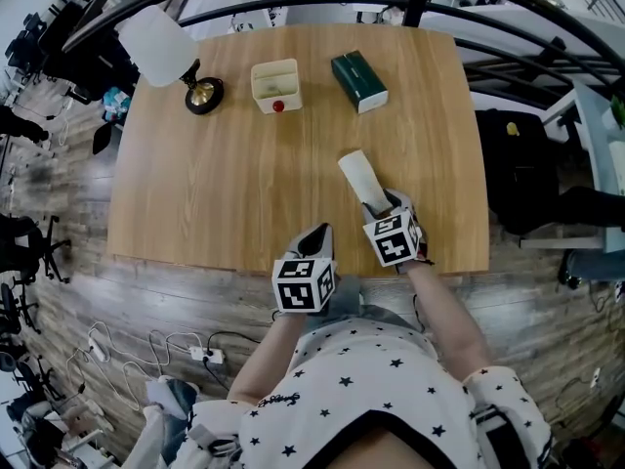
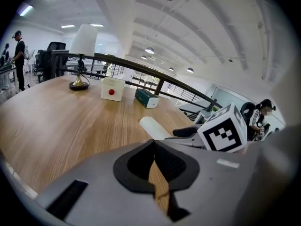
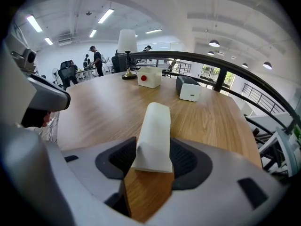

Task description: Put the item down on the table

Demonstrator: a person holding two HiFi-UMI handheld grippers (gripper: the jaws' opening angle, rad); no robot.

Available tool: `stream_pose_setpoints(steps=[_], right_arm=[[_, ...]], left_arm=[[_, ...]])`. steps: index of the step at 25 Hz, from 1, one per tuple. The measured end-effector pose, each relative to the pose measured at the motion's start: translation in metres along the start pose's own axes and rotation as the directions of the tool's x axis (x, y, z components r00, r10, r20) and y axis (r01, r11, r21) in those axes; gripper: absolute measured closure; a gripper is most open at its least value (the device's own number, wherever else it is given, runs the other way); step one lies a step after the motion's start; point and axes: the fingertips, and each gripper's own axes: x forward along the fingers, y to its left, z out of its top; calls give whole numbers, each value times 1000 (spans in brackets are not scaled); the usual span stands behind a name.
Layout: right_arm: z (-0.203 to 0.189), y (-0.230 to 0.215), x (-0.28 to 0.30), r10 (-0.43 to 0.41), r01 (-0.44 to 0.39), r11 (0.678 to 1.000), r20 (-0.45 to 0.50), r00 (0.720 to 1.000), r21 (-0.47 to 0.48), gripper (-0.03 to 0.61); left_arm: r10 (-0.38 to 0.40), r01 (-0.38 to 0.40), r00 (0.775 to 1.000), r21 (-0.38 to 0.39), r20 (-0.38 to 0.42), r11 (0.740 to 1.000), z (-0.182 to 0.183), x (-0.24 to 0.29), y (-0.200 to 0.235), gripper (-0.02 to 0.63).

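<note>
- The white roll (image 1: 359, 177) lies flat on the wooden worktop (image 1: 225, 184) near its front edge, with its near end between the jaws of the right tool (image 1: 388, 206).
- Those jaws stand wide apart and appear not to pinch the roll, which suggests the put-down is all but done.
- The left tool (image 1: 316, 237) hovers at the worktop's edge, jaws together and empty, apparently uninvolved.
- A lamp (image 1: 161, 47) and a green box (image 1: 358, 81) sit well clear at the far side.
</note>
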Motion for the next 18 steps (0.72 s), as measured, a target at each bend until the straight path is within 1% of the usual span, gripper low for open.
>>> stream_pose_setpoints(steps=[4,9,13,18], right_arm=[[-5,5,-1,-3,3,1000,-7,1000,-2,364],[-3,11,-19,-18,18,1000,29,999,15,368],[-4,15,-43,-32,28,999,85,996,46,377],[-8,23,-82,-54,34,994,192,980,107,419]], left_arm=[[5,-5,1000,0,6,1000,-4,-9,-2,603],[13,-13,1000,5,19,1000,-11,-25,-7,603],[21,-21,999,10,39,1000,-17,-38,-15,603],[39,-39,997,5,74,999,-30,-58,-24,603]])
